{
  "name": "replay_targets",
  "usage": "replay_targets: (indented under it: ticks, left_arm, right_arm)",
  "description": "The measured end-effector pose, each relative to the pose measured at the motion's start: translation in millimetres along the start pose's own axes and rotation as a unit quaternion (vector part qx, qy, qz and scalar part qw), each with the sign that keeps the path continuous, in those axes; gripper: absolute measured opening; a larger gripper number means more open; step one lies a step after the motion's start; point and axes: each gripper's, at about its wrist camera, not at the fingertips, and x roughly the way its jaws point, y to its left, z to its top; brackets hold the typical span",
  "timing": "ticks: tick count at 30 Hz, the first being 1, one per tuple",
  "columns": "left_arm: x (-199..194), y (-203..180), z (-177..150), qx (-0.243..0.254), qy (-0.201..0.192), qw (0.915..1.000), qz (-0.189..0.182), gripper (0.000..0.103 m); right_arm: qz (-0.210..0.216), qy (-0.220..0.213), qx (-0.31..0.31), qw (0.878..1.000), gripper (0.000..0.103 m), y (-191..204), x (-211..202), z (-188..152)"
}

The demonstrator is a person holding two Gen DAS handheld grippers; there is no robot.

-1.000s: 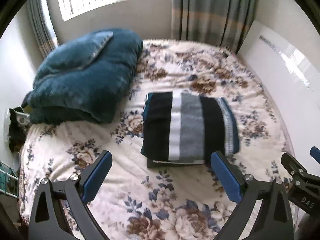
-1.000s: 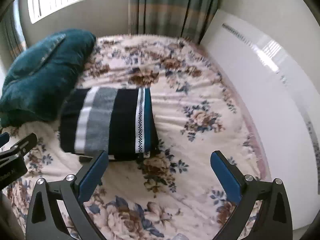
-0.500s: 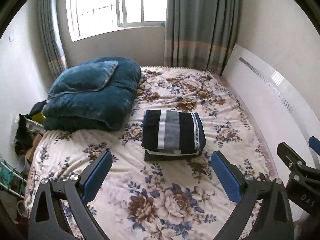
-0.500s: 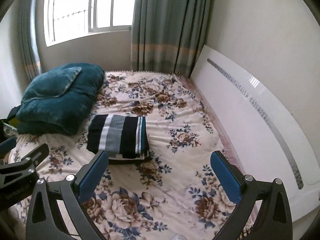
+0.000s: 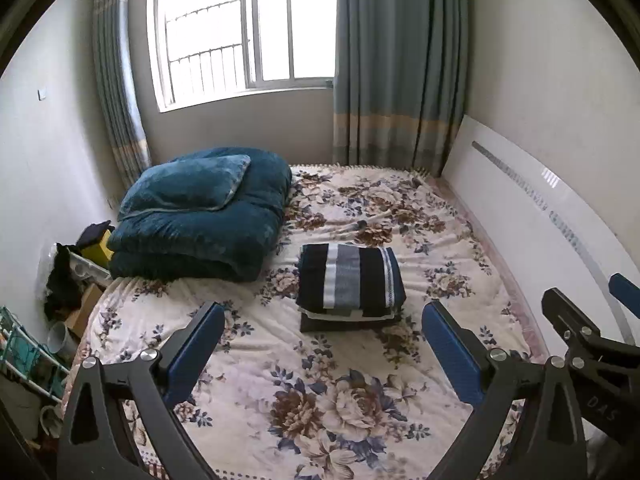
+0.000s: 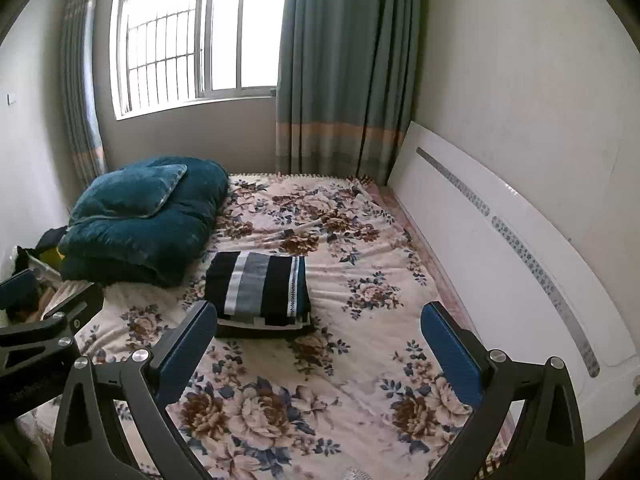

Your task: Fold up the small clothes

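I see the folded sweater (image 5: 350, 280), black with white and grey stripes, lying squared on a darker folded piece in the middle of the flowered bed (image 5: 320, 400). My left gripper (image 5: 320, 350) and right gripper (image 6: 318, 346) hang wide apart, holding nothing, well short of it.

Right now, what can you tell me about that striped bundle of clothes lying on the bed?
The striped garment is folded into a neat rectangle, with black, white and grey bands, a thin patterned white stripe and a teal edge. It looks like soft knit. It lies flat on top of another dark folded piece that peeks out beneath it, near the middle of the floral bedspread, beside the teal quilt but apart from it. Neither gripper touches it.
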Motion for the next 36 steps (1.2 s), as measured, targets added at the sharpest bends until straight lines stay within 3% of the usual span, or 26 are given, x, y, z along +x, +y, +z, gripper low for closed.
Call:
replay_targets:
  ticks: [10,36]
  left_arm:
    - [-15.6,-2.3,-4.6,-0.005,-0.007,1.0,0.004,0.101]
    - [-33.3,-6.0,-2.8,-0.021,-0.017,0.9995,0.015,0.103]
  right_arm:
    - [0.003,-0.012,0.003,1.0,0.103,-3.2,-26.9,-2.7]
    - [0.017,-0.013,-0.001,1.0,0.103,2.1,-33.0,5.2]
